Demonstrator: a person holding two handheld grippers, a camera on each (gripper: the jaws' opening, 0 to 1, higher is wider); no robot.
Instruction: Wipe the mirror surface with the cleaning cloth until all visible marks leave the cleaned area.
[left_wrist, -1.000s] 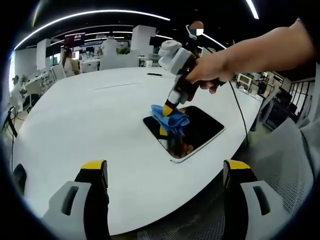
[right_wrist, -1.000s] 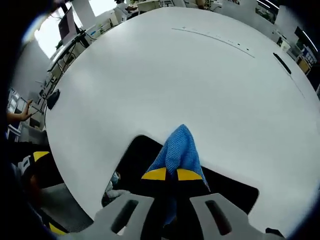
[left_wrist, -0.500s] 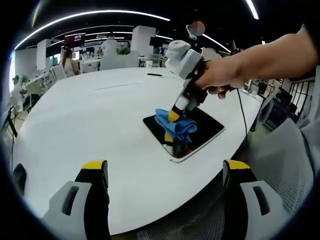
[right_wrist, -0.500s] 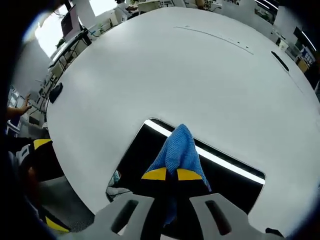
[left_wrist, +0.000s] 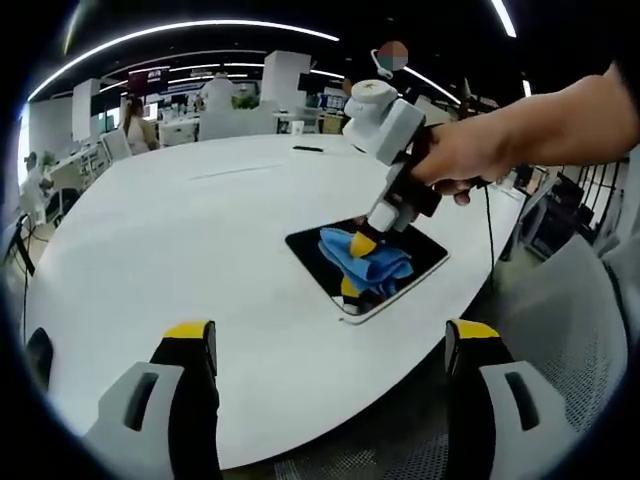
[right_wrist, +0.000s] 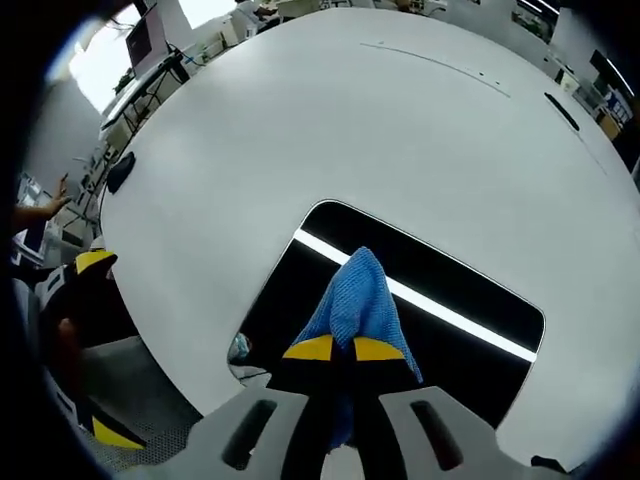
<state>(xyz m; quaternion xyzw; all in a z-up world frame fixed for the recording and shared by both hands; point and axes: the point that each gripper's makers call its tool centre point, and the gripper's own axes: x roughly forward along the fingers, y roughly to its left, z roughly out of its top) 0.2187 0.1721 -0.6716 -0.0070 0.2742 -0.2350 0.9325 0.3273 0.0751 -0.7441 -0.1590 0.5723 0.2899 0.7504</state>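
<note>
**Inspector:** What has shifted since the earlier frames?

**Assistant:** The right gripper (left_wrist: 362, 243) has carried the blue cleaning cloth (left_wrist: 368, 263) from the mirror's far-left corner toward its middle. In the right gripper view more of the dark glass now lies ahead of the cloth (right_wrist: 352, 300).

**Inspector:** Where does the mirror sit?

**Assistant:** The mirror (left_wrist: 412, 252) lies flat near the tabletop's (left_wrist: 200, 260) right-hand near edge, one corner close to the rim. It reflects a ceiling light strip.

**Inspector:** Grip condition?

**Assistant:** The right gripper (right_wrist: 335, 350) is clenched on the cloth, yellow tips pinching a fold so the loose part drags on the glass; the steep tilt presumably keeps pressure on the fabric, not the jaws. The left gripper (left_wrist: 330, 345) is released, jaws wide apart, held back off the near edge, apparently just observing.

**Inspector:** Marks?

**Assistant:** None can be resolved at this size; the near corner looks unwiped, judging by the cloth's position.
</note>
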